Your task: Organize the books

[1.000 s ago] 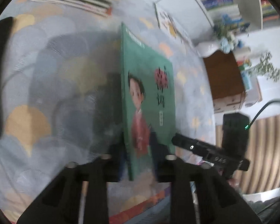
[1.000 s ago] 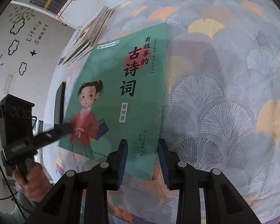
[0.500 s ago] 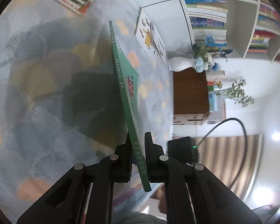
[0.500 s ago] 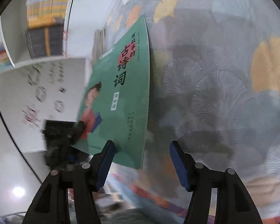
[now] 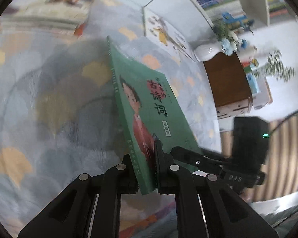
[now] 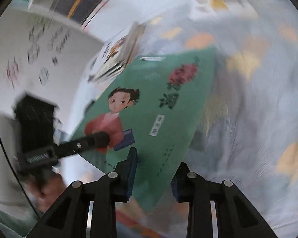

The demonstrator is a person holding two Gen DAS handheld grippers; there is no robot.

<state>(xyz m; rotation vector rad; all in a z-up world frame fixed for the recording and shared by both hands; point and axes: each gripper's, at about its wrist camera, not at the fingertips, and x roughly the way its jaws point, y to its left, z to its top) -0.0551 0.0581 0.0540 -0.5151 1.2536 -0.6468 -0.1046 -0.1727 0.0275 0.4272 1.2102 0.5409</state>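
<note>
Book (image 5: 149, 107) up off the patterned bedspread (image 5: 49, 103) now, tilted more than before, left tongs (image 5: 147, 170) clamped on its bottom edge, right tongs (image 6: 154, 176) closing around the lower corner, pads not quite pinching it.

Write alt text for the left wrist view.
The left gripper clamps the lower edge of a green book, holding it tilted above a patterned cloth. The right gripper reaches in beside it; a blurred book stack lies behind.

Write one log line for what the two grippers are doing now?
left gripper: shut on thin green picture book | right gripper: closing around book's corner | book: lifted, tilted
</note>
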